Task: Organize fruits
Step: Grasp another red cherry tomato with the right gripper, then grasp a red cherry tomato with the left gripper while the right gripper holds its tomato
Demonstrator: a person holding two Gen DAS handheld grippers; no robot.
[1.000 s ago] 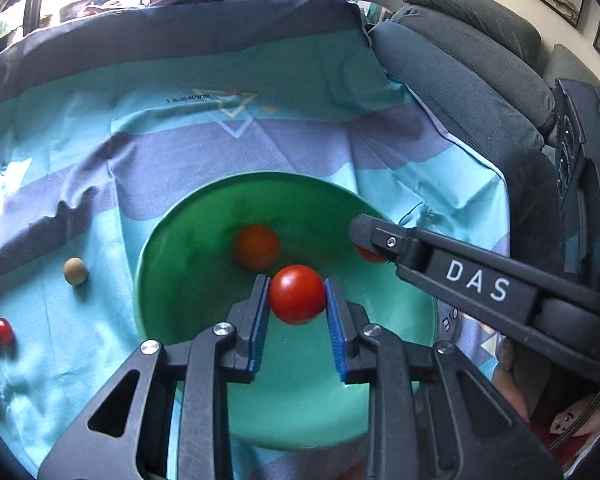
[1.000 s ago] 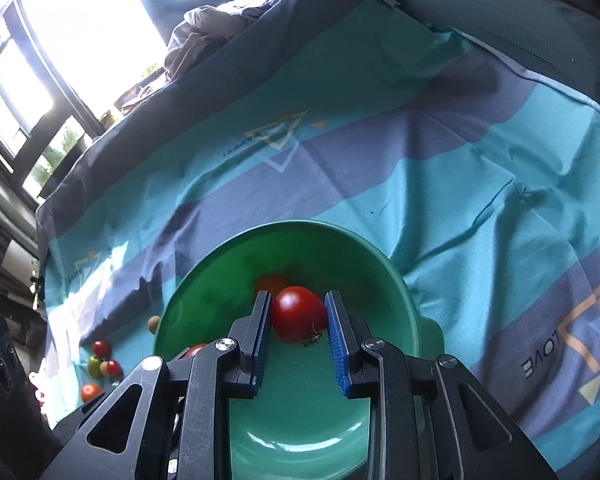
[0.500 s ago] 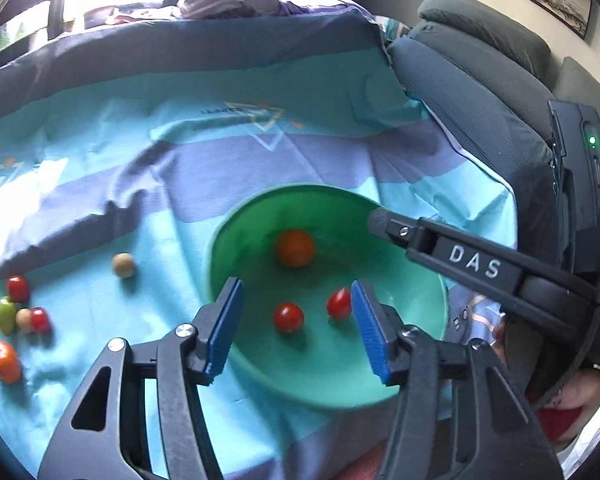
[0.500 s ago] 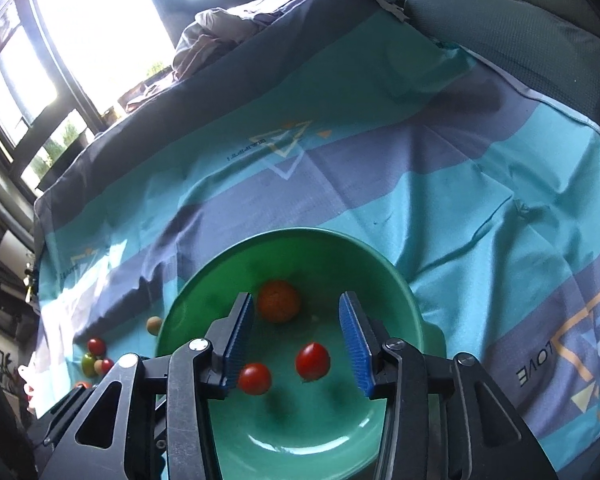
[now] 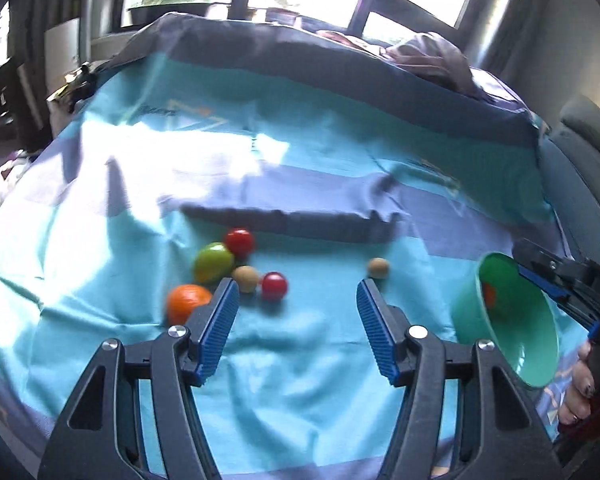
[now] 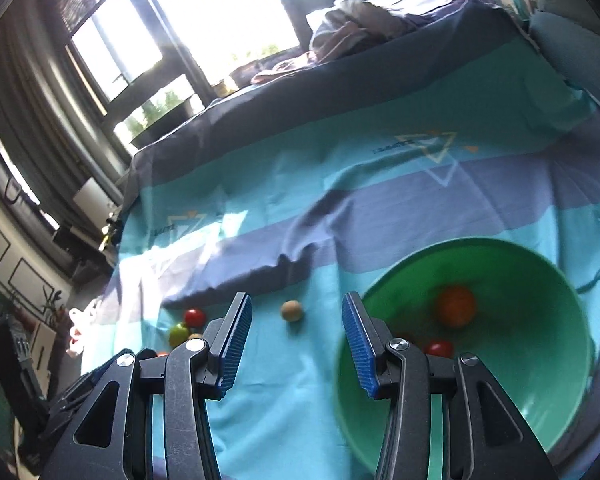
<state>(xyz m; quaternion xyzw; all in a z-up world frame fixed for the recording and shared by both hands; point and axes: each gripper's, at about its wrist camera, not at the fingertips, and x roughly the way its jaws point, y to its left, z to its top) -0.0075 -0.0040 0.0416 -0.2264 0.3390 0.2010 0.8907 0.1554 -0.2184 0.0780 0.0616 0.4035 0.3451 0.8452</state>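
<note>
Jaws of left gripper (image 5: 296, 296) and right gripper (image 6: 296, 316) just opened, empty.

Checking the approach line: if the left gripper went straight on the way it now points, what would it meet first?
Probably bare blue cloth. The left gripper is open and empty, jaws just opened. The red cherry tomato lies slightly left of centre and may be missed; depth is unclear.

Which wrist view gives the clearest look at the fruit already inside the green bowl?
The right wrist view: it looks down into the green bowl, showing an orange fruit and a red tomato. The left wrist view catches the bowl at its edge, with only a blurred orange patch inside.
</note>
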